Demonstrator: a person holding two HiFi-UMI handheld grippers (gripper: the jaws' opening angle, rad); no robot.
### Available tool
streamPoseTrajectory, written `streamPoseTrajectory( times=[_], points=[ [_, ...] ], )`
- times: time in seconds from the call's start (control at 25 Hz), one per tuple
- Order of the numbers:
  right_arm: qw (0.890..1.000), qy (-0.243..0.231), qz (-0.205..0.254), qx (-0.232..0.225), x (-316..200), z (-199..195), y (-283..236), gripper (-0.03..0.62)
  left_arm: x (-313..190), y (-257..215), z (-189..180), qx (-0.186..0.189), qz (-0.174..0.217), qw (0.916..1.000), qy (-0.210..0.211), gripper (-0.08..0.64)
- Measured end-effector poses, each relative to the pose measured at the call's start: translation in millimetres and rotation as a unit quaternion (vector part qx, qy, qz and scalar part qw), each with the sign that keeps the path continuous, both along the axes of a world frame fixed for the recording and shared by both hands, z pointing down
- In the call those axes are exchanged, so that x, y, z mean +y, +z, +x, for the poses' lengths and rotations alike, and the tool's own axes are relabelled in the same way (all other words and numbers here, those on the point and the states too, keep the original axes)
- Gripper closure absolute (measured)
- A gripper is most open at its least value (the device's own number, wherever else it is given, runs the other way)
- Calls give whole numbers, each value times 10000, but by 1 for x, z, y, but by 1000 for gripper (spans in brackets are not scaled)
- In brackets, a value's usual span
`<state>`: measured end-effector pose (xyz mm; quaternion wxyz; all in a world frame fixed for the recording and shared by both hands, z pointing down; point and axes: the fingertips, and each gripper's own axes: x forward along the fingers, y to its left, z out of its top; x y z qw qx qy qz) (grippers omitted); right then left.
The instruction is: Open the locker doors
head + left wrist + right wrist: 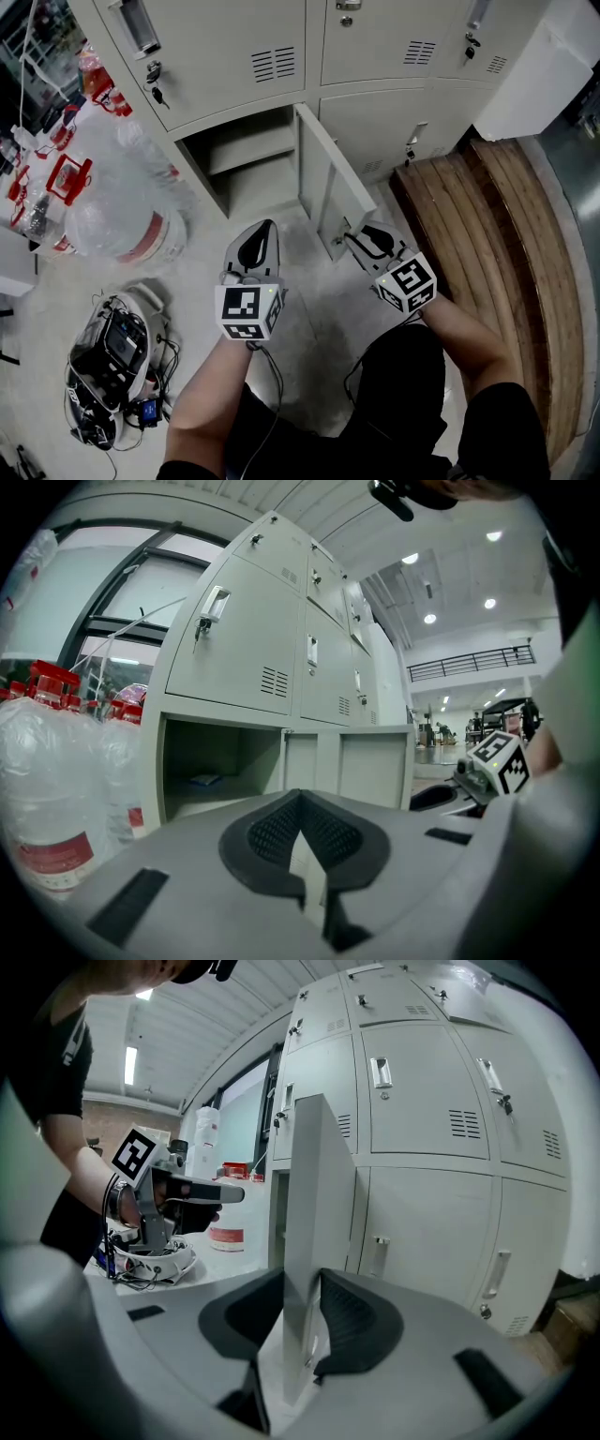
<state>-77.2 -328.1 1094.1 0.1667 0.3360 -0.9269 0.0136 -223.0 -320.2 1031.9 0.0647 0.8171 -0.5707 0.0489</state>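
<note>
Gripping the free edge of the open locker door [330, 183] between its fingers, your right gripper [356, 239] sat low before the bottom compartment [246, 164] that stood open. Your left gripper [263, 232] hung just beside it, fingers closed together on nothing, aimed at that compartment.

The lockers [234, 56] and the open door [333, 187] are showing plain pale grey. The left tool [265, 228] and the right tool [353, 238] are showing grey shells with black insides, each carrying a cube patterned in black-and-white squares. At 3 o'clock, wooden slats [487, 244] are showing brown. At 9 o'clock, clear bottles [122, 206] are showing red caps and labels. The floor [309, 319] is looking speckled light grey
</note>
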Motion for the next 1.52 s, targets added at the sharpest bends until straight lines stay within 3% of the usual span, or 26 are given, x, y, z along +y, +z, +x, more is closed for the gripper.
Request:
streamPoseTrajectory(
  times=[0.36,0.72,1.08,1.24,1.36,1.48,1.52],
  points=[
    [9996,16,269,-83,3,4,-19,462,0,-2,2,-35,32,10000,11,561],
    [9966,156,647,-475,6,10,-65,462,3,-12,5,29,107,9999,24,561],
    [9865,246,1305,-954,13,12,-139,463,14,-51,12,246,454,9986,89,561],
    [9833,172,1518,-990,17,4,-165,465,20,-75,7,520,618,9967,51,561],
    [9835,96,1559,-916,22,-5,-179,487,30,-96,2,741,764,9943,-4,561],
    [9846,122,1542,-810,22,-13,-191,591,39,-113,-3,747,839,9936,-110,561],
    [9854,127,1512,-779,23,-17,-195,591,42,-116,-6,719,814,9940,-159,561]
  ],
)
